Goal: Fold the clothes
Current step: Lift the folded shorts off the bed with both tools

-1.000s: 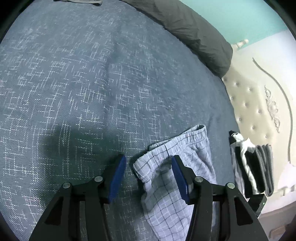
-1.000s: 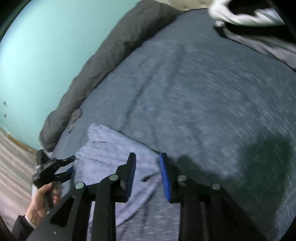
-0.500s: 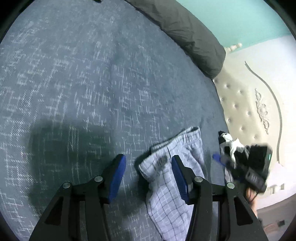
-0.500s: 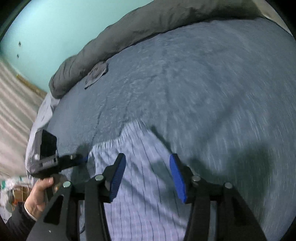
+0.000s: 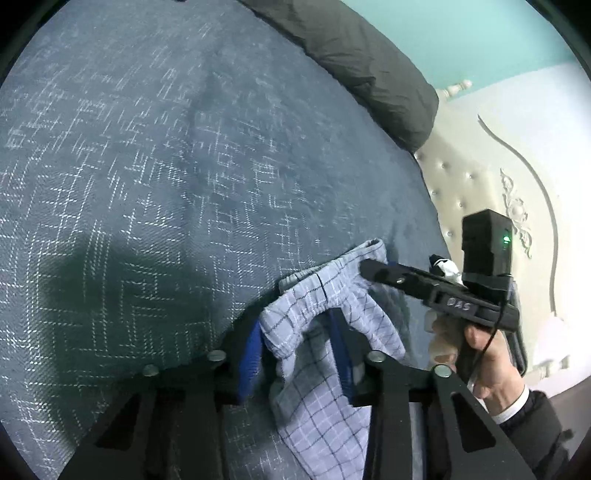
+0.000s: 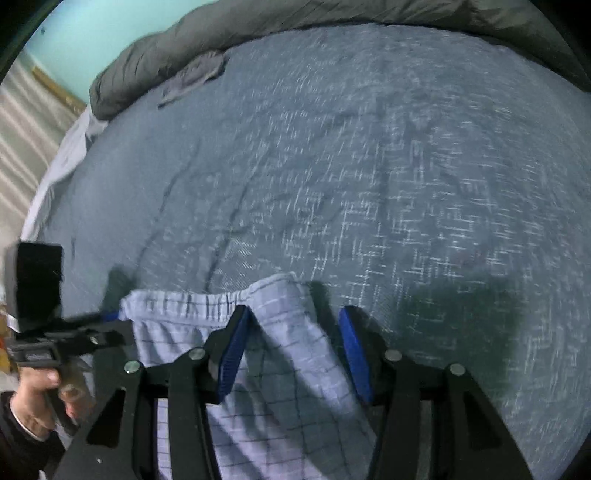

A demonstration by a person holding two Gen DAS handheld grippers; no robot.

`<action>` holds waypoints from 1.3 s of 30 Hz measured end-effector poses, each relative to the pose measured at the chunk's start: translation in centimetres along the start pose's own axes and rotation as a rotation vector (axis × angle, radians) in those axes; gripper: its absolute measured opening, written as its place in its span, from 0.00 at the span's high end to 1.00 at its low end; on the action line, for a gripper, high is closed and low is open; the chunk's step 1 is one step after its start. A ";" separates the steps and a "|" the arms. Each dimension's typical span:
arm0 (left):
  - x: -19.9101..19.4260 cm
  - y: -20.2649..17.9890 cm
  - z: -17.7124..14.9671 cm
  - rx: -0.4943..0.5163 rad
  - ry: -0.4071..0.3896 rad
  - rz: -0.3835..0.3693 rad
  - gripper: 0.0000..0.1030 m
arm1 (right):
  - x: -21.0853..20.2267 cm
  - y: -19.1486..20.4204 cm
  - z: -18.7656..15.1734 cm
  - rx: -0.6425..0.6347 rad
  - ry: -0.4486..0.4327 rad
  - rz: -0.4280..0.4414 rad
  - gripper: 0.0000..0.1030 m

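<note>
Light blue plaid shorts [image 5: 325,406] lie on the blue-grey bedspread [image 5: 147,166], waistband facing away. My left gripper [image 5: 295,354] is closing its jaws on the near waistband corner, and the cloth bunches up between both blue pads. In the left wrist view my right gripper [image 5: 373,266] comes in from the right, held by a hand [image 5: 484,354], tip at the far waistband corner. In the right wrist view the right gripper [image 6: 295,350] stands open astride that corner of the shorts [image 6: 280,317], pads clear of the cloth. The left gripper [image 6: 110,317] shows at the left.
A dark grey rolled duvet [image 5: 369,62] runs along the bed's far edge, also in the right wrist view as the duvet [image 6: 332,22]. A cream tufted headboard [image 5: 480,192] bounds the right side. A small grey cloth [image 6: 195,77] lies near the duvet. Black-and-white folded clothes [image 5: 445,266] peek behind the right gripper.
The right gripper swung across the bed to the shorts' waistband and its jaws widened. The left jaws narrowed on the waistband corner, which now bunches up between them.
</note>
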State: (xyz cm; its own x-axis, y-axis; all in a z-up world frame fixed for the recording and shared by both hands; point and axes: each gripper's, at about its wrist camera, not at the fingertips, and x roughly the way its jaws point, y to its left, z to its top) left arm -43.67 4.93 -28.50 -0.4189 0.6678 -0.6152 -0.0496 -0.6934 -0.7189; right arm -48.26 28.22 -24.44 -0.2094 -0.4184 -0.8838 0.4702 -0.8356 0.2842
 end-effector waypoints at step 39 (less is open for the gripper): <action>-13.8 -18.2 -1.3 0.302 -0.140 -0.055 0.92 | -24.7 6.9 -5.9 -0.166 -0.543 0.139 0.91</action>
State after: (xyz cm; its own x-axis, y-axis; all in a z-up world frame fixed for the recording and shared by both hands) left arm -35.77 8.69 -7.37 -0.5277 0.6771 -0.5129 -0.3333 -0.7205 -0.6081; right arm -34.74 34.89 -2.80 -0.5251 -0.6793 -0.5126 0.6437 -0.7111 0.2830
